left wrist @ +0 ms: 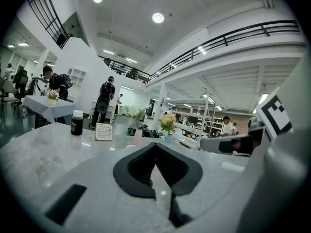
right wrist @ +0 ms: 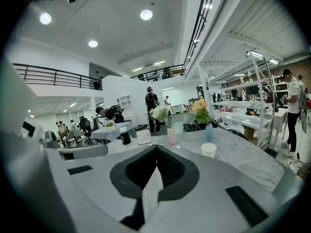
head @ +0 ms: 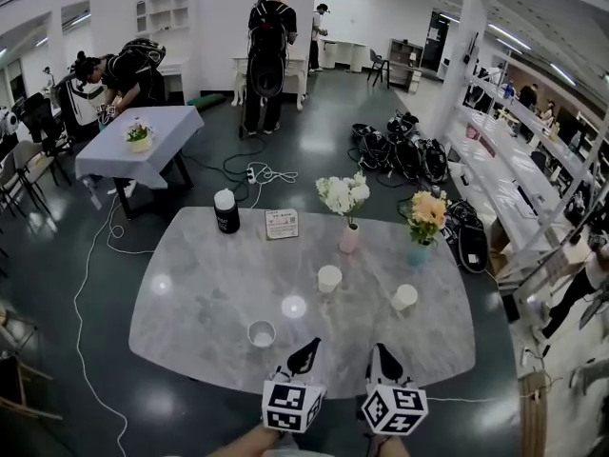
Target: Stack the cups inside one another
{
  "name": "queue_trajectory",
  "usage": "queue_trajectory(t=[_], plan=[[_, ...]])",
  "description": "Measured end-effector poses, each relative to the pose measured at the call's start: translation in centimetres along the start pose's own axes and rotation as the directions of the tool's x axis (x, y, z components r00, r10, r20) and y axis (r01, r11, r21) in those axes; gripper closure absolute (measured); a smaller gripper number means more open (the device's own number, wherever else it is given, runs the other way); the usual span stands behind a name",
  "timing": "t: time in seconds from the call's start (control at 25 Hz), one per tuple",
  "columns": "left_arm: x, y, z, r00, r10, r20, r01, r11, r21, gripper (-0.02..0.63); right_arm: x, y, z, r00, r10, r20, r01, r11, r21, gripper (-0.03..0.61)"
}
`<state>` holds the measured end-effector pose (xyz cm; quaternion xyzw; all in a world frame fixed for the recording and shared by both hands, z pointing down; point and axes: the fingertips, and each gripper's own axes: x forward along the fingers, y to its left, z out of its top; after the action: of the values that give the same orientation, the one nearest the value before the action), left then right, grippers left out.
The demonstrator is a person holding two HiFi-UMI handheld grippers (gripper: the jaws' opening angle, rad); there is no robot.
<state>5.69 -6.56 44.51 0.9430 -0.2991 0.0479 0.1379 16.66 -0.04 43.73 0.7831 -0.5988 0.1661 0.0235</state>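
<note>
Head view, from left to right: the left cup (head: 262, 333) stands mouth up on the desk (head: 190, 293), just ahead of the left gripper (head: 307, 348) and off to its left side. It is the cup nearest to any jaws. The left gripper view shows those jaws pressed together at the tips with nothing between them.

The middle cup (head: 329, 278) stands farther out, ahead of the gap between the two grippers and a little nearer the left one's line. The right gripper (head: 380, 351) hangs over the near edge of the desk beside its partner. Its jaws are also together and empty, as the right gripper view shows. The right cup (head: 404, 298) lies ahead of these jaws and slightly to their right, well apart from them. In the right gripper view it appears upright, wider at the rim, to the right of the jaw line.

All three cups stand apart, so no stacking is done yet. Each cup's long axis seems to run vertically, so a side grasp on the wall looks fitting. Either jaws would have to part first. The left hand is better placed for the left cup, the right hand for the right cup.
</note>
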Motion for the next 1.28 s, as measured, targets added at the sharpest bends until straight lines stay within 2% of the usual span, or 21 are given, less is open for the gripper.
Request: queue_trajectory(t=[0.24,0.44,0.68,0.84,1.08,1.28], plan=[[1.1,2.4,0.2,1.000,0.006,-0.005,-0.007,0.999,-0.038,0.612,2.4,1.7,0.2,0.999,0.008,-0.036,-0.009,1.000,-0.028,0.572],[1.4,3.1,-0.4,0.999,0.027,-0.026,-0.027,0.999,-0.018,0.612,3.5,1.9,0.0,0.998,0.029,-0.055,-0.030,0.999,-0.023,0.572],[2.6,3.8,-0.6,0.994,0.103,-0.038,-0.104,0.995,-0.007,0.612,6.7,2.2,-0.5,0.989,0.122,-0.088,-0.124,0.992,-0.015,0.572],[3.6,3.6,-0.6,0.988,0.146,-0.055,-0.148,0.989,-0.027,0.612,8.1,2.0,0.0,0.977,0.183,-0.110,-0.187,0.982,-0.027,0.572],[6.4,4.8,-0.8,0.975,0.211,-0.069,-0.213,0.976,-0.036,0.612,10.7,0.9,-0.4,0.964,0.230,-0.135,-0.235,0.972,-0.024,0.572],[8.2,5.0,-2.5,0.963,0.246,-0.110,-0.252,0.966,-0.051,0.612,12.7,-0.7,-1.6,0.953,0.251,-0.171,-0.258,0.966,-0.015,0.571]])
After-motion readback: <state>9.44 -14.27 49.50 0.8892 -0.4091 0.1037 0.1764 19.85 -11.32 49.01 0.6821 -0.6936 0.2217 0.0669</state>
